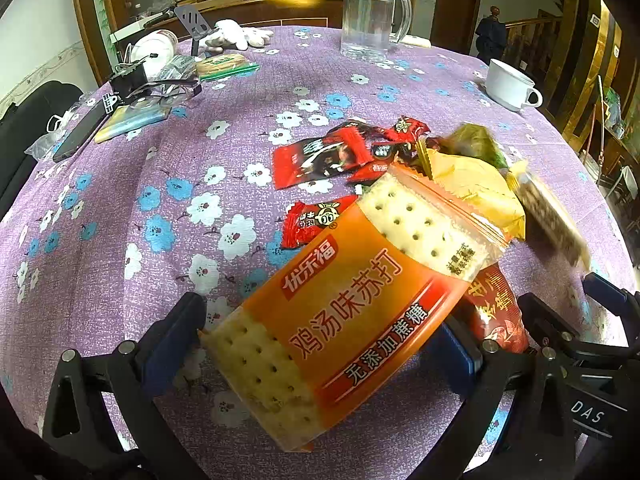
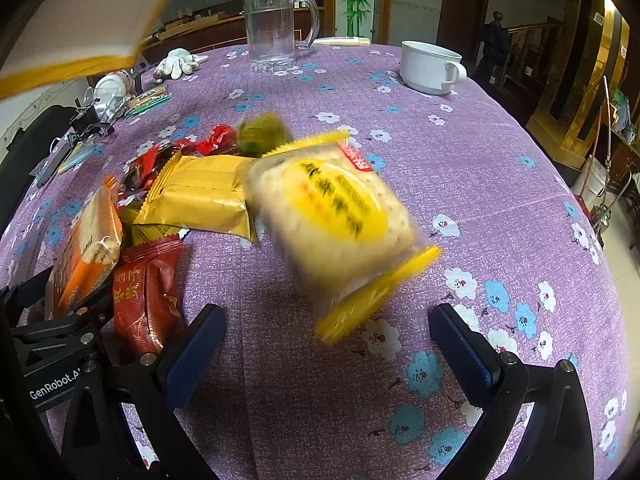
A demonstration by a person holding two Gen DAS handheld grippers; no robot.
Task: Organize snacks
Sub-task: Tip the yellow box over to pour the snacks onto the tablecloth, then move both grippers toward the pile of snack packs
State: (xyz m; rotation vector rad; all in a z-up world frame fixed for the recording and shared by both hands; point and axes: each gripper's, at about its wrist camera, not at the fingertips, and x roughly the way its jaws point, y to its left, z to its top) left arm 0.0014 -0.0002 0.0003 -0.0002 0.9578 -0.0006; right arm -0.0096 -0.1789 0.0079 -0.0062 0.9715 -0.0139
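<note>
Clamped between the blue pads of the left gripper [image 1: 320, 344] is an orange plastic pack of soda crackers [image 1: 352, 304], tilted, its far end raised over the pile of snacks. Just beside its right pad lies a dark red foil snack packet [image 1: 496, 312]. Beyond the cracker pack sit a yellow foil pouch [image 1: 476, 188], several small red candy wrappers [image 1: 320, 156] and a blurred green wrapped sweet [image 1: 476, 140], all bunched together near the middle of the purple flowered tablecloth [image 1: 120, 240].

To the right, the right gripper [image 2: 326, 356] stands with its jaws spread wide and nothing between them, low over the cloth. Just ahead of it is a clear pack of pale round crackers with a yellow label [image 2: 336, 232], motion-blurred and tilted; I cannot tell whether it touches the table.

Toward the far edge stand a clear glass mug [image 2: 276, 28] and a white ceramic cup [image 2: 430, 66]. Near the far left edge lie white work gloves [image 2: 178, 62], a green-edged biscuit pack [image 2: 148, 100] and a clutter of small tools and clips [image 1: 132, 80].
</note>
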